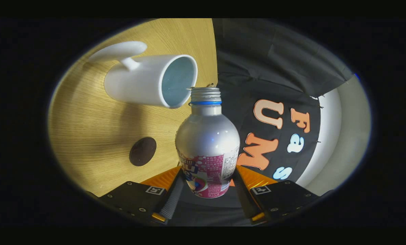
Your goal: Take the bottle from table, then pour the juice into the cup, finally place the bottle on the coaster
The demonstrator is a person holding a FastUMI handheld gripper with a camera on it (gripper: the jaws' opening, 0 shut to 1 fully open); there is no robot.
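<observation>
Gripper view: the gripper (208, 190) is closed on the bottle (207, 146), one finger pressing each side of its labelled lower body. Bottle is silver with a pink label, cap off, a blue ring below the threaded neck. Bottle is tipped toward the white cup (148, 80); its open mouth sits just at the cup's rim. Cup stands on the wooden table (87, 126), handle on the side away from the bottle. A dark round coaster (142, 151) lies on the table, beside the bottle, nearer the fingers than the cup.
</observation>
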